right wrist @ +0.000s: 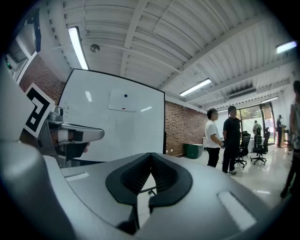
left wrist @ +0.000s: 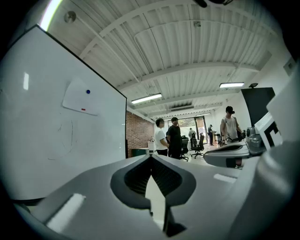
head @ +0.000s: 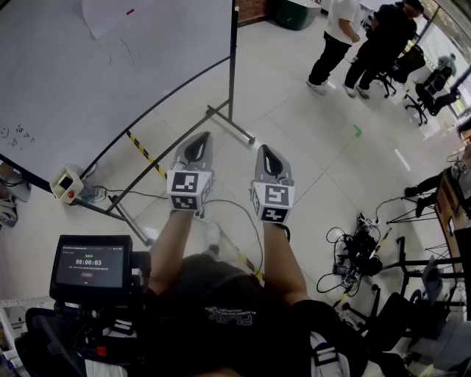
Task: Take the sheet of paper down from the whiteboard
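A white sheet of paper (head: pixel 116 16) hangs high on the whiteboard (head: pixel 88 81), pinned by a red magnet and a blue one; it also shows as the paper (left wrist: pixel 80 100) and the paper (right wrist: pixel 125 101). My left gripper (head: pixel 196 142) and right gripper (head: pixel 269 154) are held level, side by side, well short of the board and below the sheet. Both are shut with nothing between the jaws, as seen in the left gripper (left wrist: pixel 151 157) and right gripper (right wrist: pixel 151 155) views.
The whiteboard's metal stand (head: pixel 221 118) and a yellow-black taped bar (head: pixel 143 153) lie on the tiled floor ahead. Two people (head: pixel 360 44) stand at the far right by office chairs (head: pixel 423 96). Cables (head: pixel 357 250) lie right; a monitor rig (head: pixel 91 266) is lower left.
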`<action>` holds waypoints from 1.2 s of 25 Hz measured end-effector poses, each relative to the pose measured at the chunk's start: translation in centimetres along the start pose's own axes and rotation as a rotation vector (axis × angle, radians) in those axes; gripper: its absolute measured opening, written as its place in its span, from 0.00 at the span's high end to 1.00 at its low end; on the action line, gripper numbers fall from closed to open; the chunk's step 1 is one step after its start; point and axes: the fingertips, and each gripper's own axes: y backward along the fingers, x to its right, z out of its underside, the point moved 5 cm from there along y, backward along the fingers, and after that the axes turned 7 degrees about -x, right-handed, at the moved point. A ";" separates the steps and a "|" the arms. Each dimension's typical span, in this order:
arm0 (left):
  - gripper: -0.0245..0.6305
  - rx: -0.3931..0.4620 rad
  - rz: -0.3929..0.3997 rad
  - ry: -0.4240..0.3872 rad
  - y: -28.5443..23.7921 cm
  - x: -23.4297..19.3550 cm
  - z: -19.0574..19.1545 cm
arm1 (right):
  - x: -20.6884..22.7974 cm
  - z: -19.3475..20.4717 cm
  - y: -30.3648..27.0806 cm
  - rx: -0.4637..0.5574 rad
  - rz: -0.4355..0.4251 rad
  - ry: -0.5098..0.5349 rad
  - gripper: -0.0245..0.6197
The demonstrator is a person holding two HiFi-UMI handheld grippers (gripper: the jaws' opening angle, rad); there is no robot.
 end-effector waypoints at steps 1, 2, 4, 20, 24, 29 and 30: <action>0.96 -0.001 -0.001 0.000 0.2 0.0 0.0 | -0.1 -0.2 0.2 0.003 -0.004 0.001 0.94; 0.96 -0.001 -0.002 0.000 0.3 0.0 -0.1 | -0.2 -0.4 0.3 0.006 -0.007 0.003 0.94; 0.96 0.000 -0.005 0.000 0.2 -0.2 -0.2 | -0.3 -0.8 0.0 0.010 -0.009 0.006 0.94; 0.96 0.011 -0.009 0.037 -12.6 -12.5 -2.7 | -3.0 -5.6 -18.1 -0.003 -0.052 0.067 0.94; 0.96 0.014 -0.018 0.027 -14.0 -13.8 -3.2 | -3.6 -6.8 -20.6 -0.002 -0.069 0.082 0.94; 0.96 0.016 -0.068 0.040 -14.5 -16.3 -3.1 | -4.3 -7.0 -23.1 -0.013 -0.099 0.086 0.94; 0.96 0.022 -0.085 0.038 -14.7 -17.1 -3.4 | -4.6 -7.2 -23.8 -0.011 -0.109 0.087 0.94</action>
